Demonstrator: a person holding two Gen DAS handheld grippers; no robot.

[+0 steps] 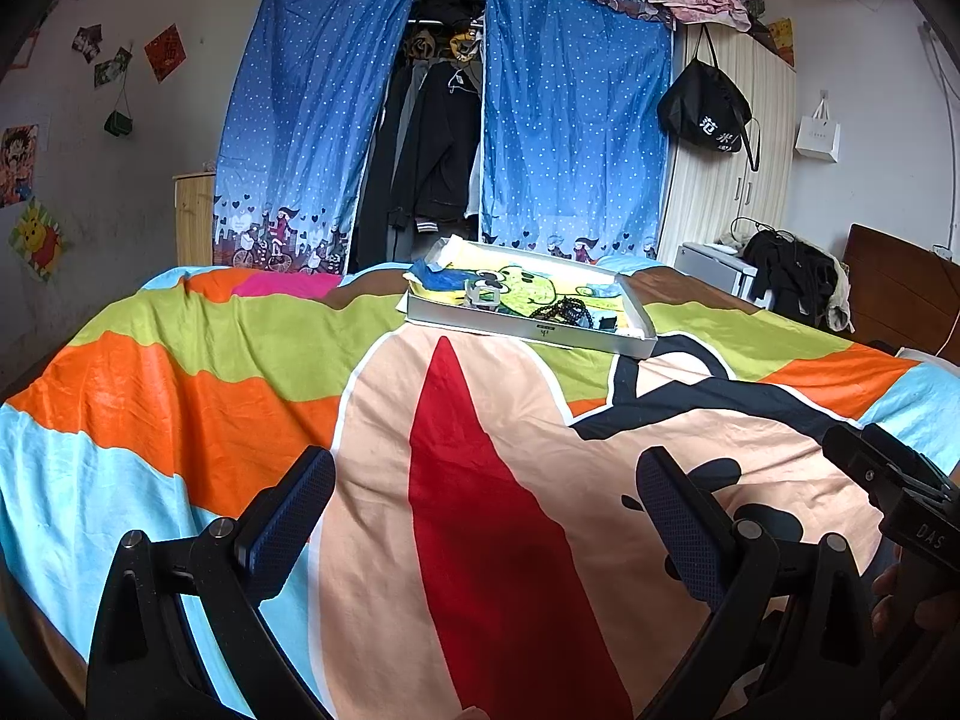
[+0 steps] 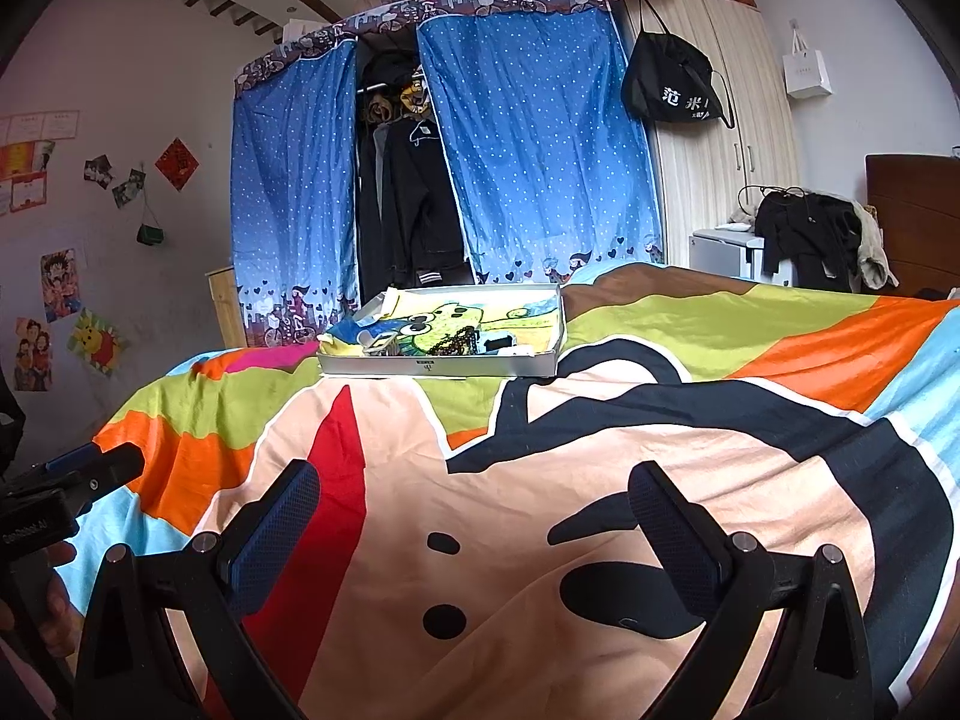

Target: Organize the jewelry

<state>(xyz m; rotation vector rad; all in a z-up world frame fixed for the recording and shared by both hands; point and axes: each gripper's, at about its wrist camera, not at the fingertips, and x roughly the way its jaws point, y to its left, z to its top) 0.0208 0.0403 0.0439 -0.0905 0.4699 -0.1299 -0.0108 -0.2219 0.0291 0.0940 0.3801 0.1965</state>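
A shallow white box (image 1: 543, 333) (image 2: 444, 366) lies on the far part of the bed, lined with a yellow-green cartoon cloth. Inside it lie a dark bead string (image 1: 564, 309) (image 2: 451, 341), a small metal clasp-like item (image 1: 483, 295) (image 2: 384, 344) and other small pieces too small to tell apart. My left gripper (image 1: 486, 486) hangs open over the bedspread, well short of the box, nothing between its fingers. My right gripper (image 2: 474, 495) is likewise open and empty, to the right of the left one. Each view shows the other gripper at its edge.
A bright cartoon bedspread (image 1: 240, 348) covers the bed. Behind stand a blue curtained wardrobe (image 1: 312, 138) with dark clothes, a pale cupboard (image 1: 738, 180) with a black bag (image 1: 708, 108), and a chair heaped with clothes (image 1: 792, 276). A hand (image 2: 57, 606) holds the left gripper's handle.
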